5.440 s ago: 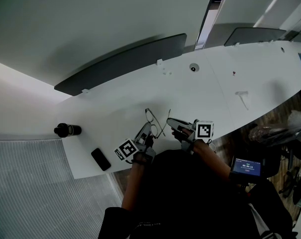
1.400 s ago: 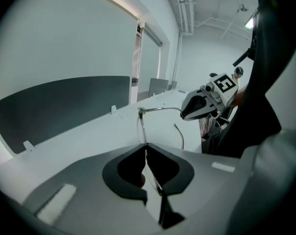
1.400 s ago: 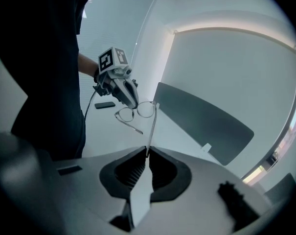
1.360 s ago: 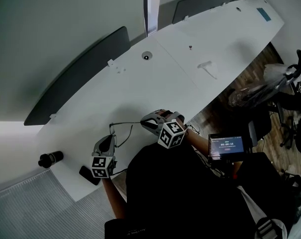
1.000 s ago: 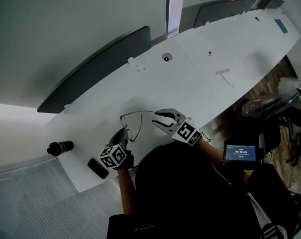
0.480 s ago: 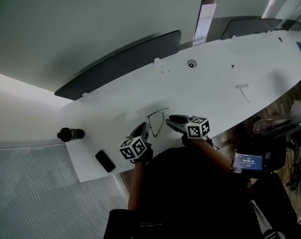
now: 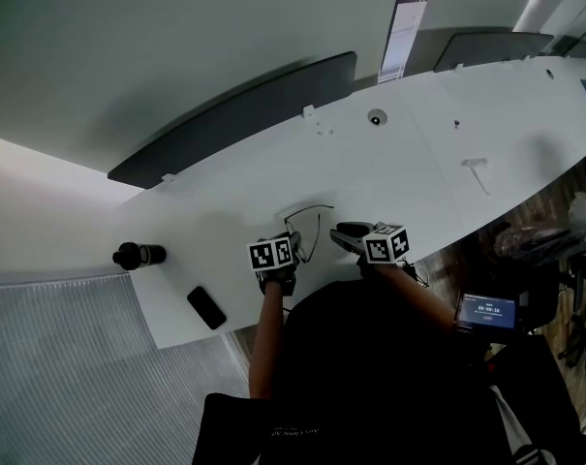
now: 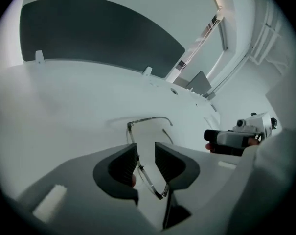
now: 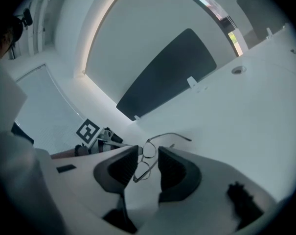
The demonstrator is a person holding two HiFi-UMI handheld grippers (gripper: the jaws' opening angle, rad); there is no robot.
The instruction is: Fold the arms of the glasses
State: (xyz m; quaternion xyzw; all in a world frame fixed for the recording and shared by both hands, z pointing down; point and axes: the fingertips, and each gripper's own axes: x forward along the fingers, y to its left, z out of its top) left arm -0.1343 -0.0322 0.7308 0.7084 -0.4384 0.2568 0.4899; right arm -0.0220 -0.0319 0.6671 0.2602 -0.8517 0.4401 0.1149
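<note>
The thin wire-framed glasses (image 8: 150,117) lie on the long white table (image 7: 418,163) near its front edge, between the two tools. The left gripper (image 8: 146,155) has just been opening its jaws. They now stand apart with the front of the frame running through the gap, close to one pad, though no pad visibly presses on it. The right gripper (image 9: 148,156) has also just been opening and stands at its widest, with the lenses showing in its gap, untouched. One arm of the glasses juts out sideways from the frame. The other shows only as a short stub, so how far it is folded is hard to tell. In the head view the wire is barely a line, and the person's dark torso hides the table's near edge. A black cylindrical object (image 7: 136,255) and a flat black phone (image 7: 206,308) lie at the table's left end. The digits on a small lit screen (image 7: 484,310) are too small to read.
</note>
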